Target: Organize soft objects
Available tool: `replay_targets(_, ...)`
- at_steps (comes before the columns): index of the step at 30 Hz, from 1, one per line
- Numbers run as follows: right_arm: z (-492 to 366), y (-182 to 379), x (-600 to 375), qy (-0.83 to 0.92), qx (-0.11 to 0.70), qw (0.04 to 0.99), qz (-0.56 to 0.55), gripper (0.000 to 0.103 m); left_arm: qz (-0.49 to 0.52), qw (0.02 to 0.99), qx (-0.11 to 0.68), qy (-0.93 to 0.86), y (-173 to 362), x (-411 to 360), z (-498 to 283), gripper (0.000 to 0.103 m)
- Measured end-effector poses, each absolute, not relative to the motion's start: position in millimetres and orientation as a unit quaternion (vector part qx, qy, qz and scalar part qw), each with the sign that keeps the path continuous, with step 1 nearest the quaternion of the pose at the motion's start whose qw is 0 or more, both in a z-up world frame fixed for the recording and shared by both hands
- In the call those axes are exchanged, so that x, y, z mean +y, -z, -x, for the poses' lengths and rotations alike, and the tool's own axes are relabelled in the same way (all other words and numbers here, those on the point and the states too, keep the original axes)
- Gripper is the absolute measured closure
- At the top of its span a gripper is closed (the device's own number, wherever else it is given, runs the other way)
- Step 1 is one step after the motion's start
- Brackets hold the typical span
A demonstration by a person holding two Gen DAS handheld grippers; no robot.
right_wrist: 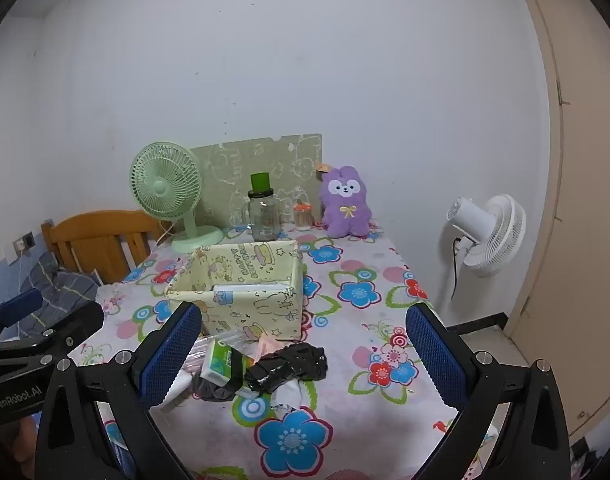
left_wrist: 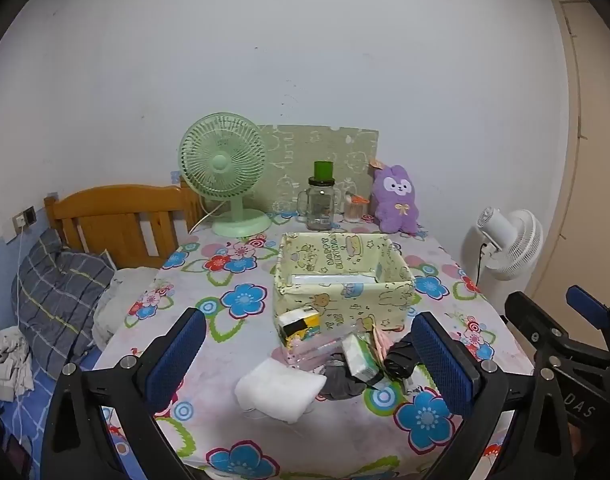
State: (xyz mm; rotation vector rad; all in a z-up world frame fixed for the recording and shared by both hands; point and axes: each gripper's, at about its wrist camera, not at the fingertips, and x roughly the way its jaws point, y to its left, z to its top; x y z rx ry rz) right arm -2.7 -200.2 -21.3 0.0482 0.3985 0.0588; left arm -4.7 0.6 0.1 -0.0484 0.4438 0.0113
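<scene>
Barely started, looks like: soft stuff piled mid-frame, white cloth (left_wrist: 280, 391), tissue pack (left_wrist: 360, 360) and black bag (right_wrist: 289, 365), all just outside the yellow box (left_wrist: 341, 276). Both left gripper (left_wrist: 309, 364) and right gripper (right_wrist: 305, 360) spread wide, holding nothing.

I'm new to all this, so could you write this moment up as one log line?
left gripper: open, empty | right gripper: open, empty | soft items: piled before fabric box | nothing grasped yet
</scene>
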Motion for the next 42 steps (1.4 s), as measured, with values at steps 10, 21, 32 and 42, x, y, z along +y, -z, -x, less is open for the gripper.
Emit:
replay_targets(10,-10.6,25.0,-200.1,-0.021,0.220,0.975,-0.020,0.000,0.004,0.974,0.227,0.011,3.5,-13.2,-4.2,0.000)
replay_targets(21,-5.6,28.3,-201.7,-0.017,0.208,0.977,-0.028,0.000,0.024,0.971,0.237,0.013,10.2,-7.2,-13.4,0.000)
replay_targets(32,-8.3,27.0,-200.9,-0.015,0.212,0.977,-0.029,0.000,0.030,0.971,0.237,0.018,13.4,-6.7,-14.2,0.000)
replay_targets(42,-11.0,27.9,-198.9,-0.014,0.214,0.976,-0.030,0.000,0.034,0.969,0.244,0.020,12.5,-4.8,-21.8,0.000)
